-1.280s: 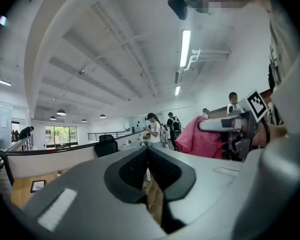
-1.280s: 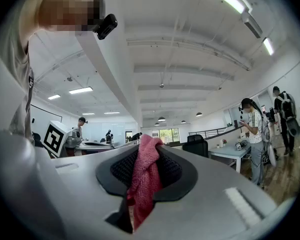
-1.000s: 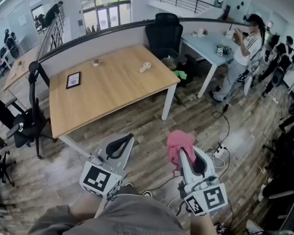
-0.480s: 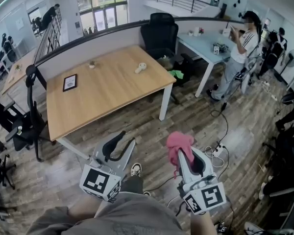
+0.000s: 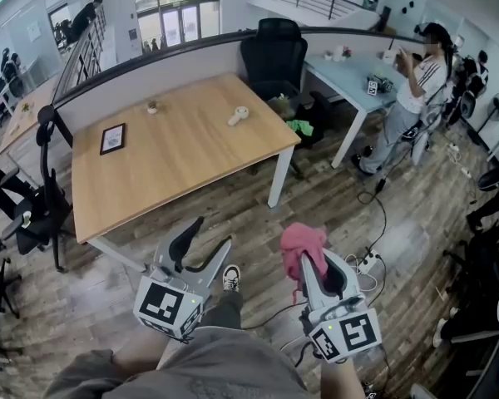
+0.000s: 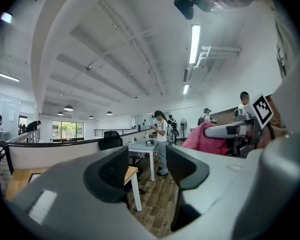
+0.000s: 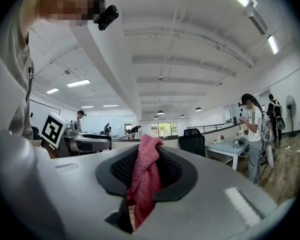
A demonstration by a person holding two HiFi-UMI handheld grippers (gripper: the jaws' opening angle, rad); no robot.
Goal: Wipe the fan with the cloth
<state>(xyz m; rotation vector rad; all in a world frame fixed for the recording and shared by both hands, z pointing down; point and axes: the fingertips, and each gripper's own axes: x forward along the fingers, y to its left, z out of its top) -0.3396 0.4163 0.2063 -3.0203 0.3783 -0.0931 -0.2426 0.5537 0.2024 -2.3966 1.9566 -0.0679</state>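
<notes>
Toward the far right corner of the wooden table [image 5: 175,169], look for the fan [image 5: 238,116], judged to be the small white thing lying there near the right edge; too small in the head view to make out blades or handle; well apart from both grippers, with open floor between.

Keep the right gripper [image 5: 310,260] clenched on the pink cloth [image 5: 303,238]; in the right gripper view, check the bunched fold [image 7: 144,181] pinched between the pads, with a loose end sticking out past the tips; no need to regrip.

Count the left gripper [image 5: 214,231] as released and empty; jaws just been opening, now spread wide, with only floor and a table leg showing between them in the left gripper view [image 6: 147,166].

Close the gap first; aim for the near right corner of the table, stepping clear of the cables and power strip [image 5: 368,262] on the floor.

Once within reach, probably best to:
- bring the open left gripper around the handle end and pinch gently, since so light a thing would likely skid under a wipe;
- lead with the loose cloth end, not the hard jaw tips;
- stroke toward the held end, with light pressure;
- stay away from the framed picture [image 5: 112,138] and small plant [image 5: 152,105] near the far left corner.
</notes>
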